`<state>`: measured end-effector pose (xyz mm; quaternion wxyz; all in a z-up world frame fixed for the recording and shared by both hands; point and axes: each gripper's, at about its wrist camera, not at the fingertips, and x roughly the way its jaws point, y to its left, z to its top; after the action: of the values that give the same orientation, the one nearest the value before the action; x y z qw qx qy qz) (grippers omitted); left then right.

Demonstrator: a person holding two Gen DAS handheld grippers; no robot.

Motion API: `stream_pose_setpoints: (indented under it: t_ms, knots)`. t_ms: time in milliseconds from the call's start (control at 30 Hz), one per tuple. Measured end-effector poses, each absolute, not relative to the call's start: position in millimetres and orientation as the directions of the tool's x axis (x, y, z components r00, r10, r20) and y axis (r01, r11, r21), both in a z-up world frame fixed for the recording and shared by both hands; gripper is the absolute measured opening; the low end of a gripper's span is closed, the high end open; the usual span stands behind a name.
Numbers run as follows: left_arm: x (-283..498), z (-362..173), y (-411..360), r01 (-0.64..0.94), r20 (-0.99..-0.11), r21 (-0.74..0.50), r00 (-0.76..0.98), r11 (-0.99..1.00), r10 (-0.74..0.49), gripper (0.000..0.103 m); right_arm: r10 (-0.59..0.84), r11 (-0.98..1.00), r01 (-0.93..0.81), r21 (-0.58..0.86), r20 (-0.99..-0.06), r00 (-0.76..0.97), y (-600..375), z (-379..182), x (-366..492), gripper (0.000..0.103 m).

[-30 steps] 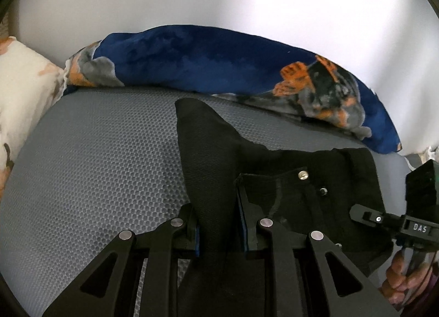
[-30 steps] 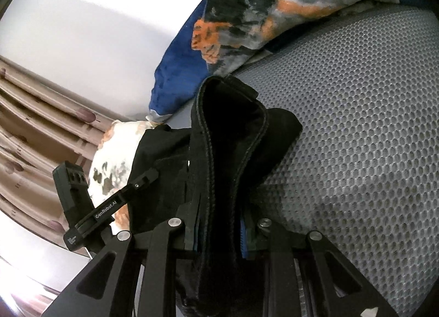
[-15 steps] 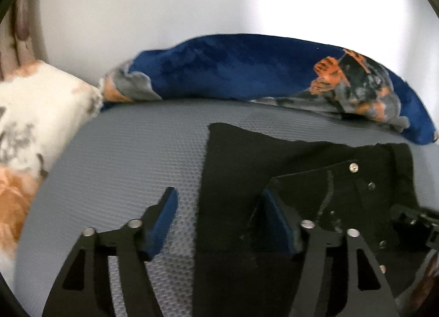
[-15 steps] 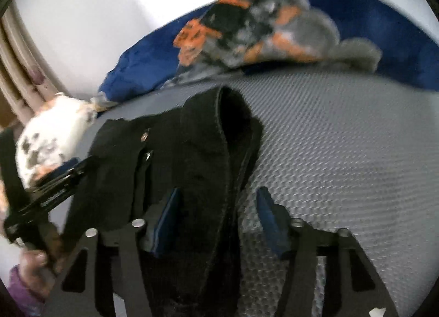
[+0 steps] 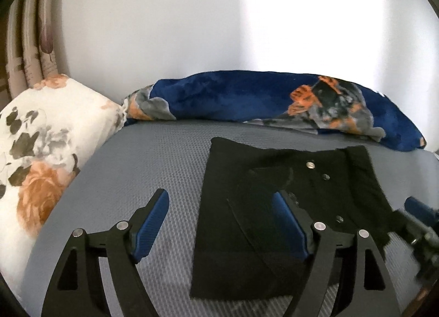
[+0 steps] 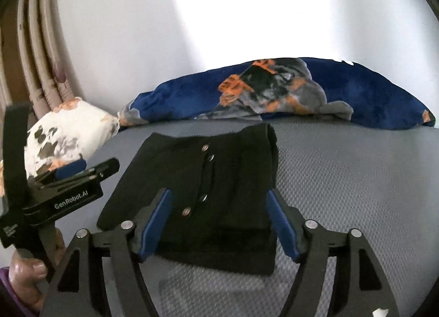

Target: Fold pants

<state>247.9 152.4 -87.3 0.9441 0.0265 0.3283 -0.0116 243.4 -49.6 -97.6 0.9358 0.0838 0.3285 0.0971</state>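
**Black pants let go, folded on the bed**

Blue-padded, the left hand-held gripper (image 5: 221,225) and right hand-held gripper (image 6: 219,223) have just been opening and stand wide, nothing pinched. The pants (image 6: 208,185) lie folded flat on the grey mattress (image 6: 343,179), likely released to settle.

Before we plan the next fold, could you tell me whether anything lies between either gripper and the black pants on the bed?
Nothing visible does: the pants lie bare below the open left gripper and right gripper.

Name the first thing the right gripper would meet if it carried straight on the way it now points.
Most likely the black pants, lying on the grey mattress straight ahead of the right gripper, whose open jaws hold nothing. Depth is hard to judge.
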Motion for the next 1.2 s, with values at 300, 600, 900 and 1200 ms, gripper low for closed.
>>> stream_pose_setpoints:
  t_ms: [300,600,900,1200]
  knots:
    - [200.7,-62.7,147.8,-0.036,-0.606,0.075,0.792,0.997,0.074,0.09,0.239,0.964,-0.11,0.242,-0.607,0.758,-44.7,-85.7,205.3,0.075]
    - [162.7,-27.0,154.0,-0.082,-0.552,0.097,0.825,0.992,0.122,0.094,0.254,0.961,-0.134,0.242,-0.58,0.774,-42.0,-59.7,182.2,0.077]
    - [146.5,-9.6,154.7,-0.047,-0.554,0.064,0.829,0.997,0.075,0.102,0.248,0.963,-0.139,0.23,-0.556,0.793,-43.5,-42.8,166.2,0.078]
    - [129.4,9.1,154.0,-0.024,-0.514,0.017,0.857,1.0,0.029,0.103,0.239,0.965,-0.137,0.222,-0.541,0.806,-49.4,-31.8,156.5,0.078]
